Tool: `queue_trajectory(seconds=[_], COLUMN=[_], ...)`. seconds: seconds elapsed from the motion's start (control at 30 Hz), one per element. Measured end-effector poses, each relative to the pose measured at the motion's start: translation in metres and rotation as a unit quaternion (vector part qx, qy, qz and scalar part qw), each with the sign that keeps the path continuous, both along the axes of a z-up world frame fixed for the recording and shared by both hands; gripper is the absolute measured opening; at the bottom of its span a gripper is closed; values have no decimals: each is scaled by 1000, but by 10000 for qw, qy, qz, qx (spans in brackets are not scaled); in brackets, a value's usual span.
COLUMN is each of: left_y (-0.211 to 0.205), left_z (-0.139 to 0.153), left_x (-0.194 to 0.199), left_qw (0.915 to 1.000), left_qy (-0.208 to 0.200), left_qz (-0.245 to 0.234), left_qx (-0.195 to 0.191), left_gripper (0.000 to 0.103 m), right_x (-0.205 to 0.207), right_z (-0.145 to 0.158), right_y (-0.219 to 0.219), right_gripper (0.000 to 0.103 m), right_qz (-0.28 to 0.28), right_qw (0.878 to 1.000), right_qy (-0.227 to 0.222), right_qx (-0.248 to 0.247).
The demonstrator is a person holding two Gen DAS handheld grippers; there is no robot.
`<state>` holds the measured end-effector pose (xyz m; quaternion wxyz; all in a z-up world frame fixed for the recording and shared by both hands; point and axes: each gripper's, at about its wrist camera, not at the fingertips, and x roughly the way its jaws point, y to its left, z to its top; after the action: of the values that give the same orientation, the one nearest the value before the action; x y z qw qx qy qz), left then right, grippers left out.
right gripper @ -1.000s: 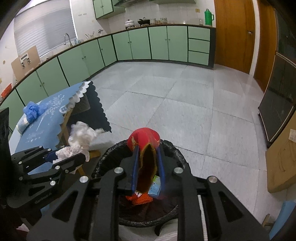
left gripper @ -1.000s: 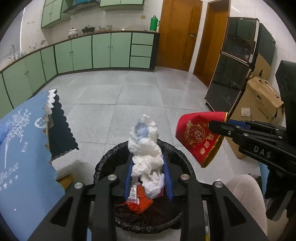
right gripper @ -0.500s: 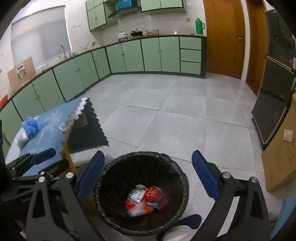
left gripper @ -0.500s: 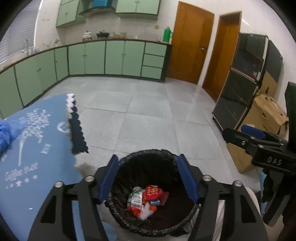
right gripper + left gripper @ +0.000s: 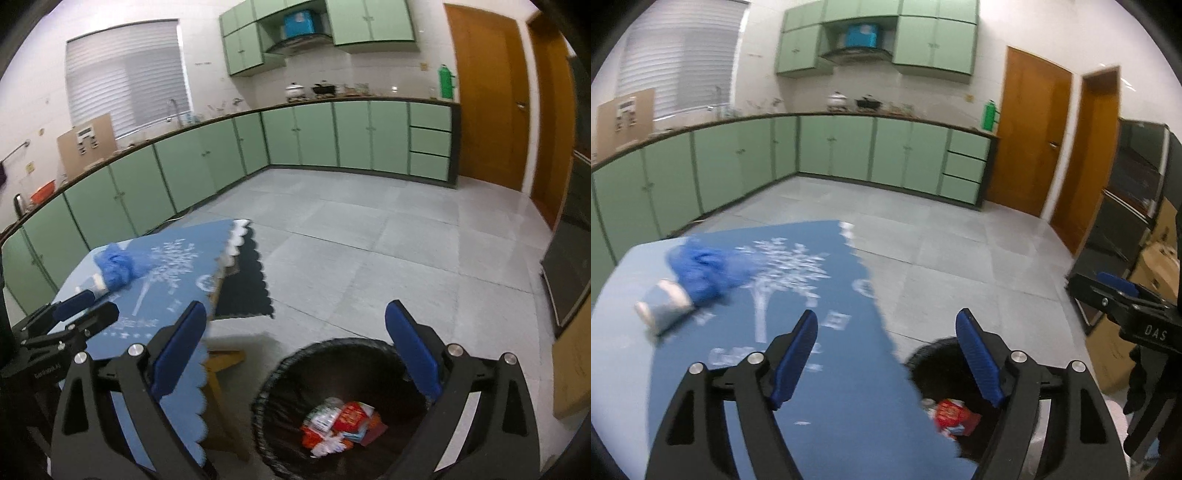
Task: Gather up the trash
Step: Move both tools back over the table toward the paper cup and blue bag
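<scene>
Both pieces of trash have been dropped since the earlier frames: the white tissue wad once pinched in the left gripper (image 5: 886, 354) and the red packet once pinched in the right gripper (image 5: 295, 354) are now gone from between the pads. The jaws of both have just been opening, and nothing is seen between them now. Both are released and empty.

Trash is now seen lying at the bottom of the black bin (image 5: 354, 350): a red packet (image 5: 351, 415), a white-green wrapper (image 5: 323, 415) and orange scraps. The tissue cannot be picked out for sure among them. The drop step is judged done for this pair of items.

Views have been swung up and away from the bin. The left gripper is now held over the blue cloth of the counter (image 5: 827, 387), pointed downward at a slant, with the bin partly hidden behind the counter edge at lower right. The right gripper is held above the bin's near rim, also slanted downward, the bin just under its right pad.

Still left on the counter: a crumpled blue wad (image 5: 705, 273) touching a pale paper cup (image 5: 663, 308) lying on its side, both near the far left corner, well apart from either gripper. These are judged the next items to be collected. The left-wrist view is motion-blurred, so finer detail on them cannot be told.
</scene>
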<state>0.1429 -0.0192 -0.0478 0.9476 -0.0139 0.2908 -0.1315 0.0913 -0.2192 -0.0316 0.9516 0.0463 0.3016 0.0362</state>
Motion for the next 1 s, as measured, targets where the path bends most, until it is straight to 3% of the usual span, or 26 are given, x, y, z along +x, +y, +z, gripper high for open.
queue_trajectory(seconds=[0.3,0.63,1.0], left_y=[86,186,244], left_z=[0,-10,-35], left_x=[8,26,52], left_qw=[9962,9825,9719], left_qy=[-88,-116,108], left_qz=[867,1852,2336], left_qx=[39,175,260], left_gripper=[76,76,76], right_x=[43,92,148], right_z=[4,-4,-32], right_y=[86,173,262], right_gripper=[95,95,95], right_qz=[626,1180,1558], right_qw=[9980,9929,9877], right_qy=[-52,-119,64], right_qx=[-18,-22,-136])
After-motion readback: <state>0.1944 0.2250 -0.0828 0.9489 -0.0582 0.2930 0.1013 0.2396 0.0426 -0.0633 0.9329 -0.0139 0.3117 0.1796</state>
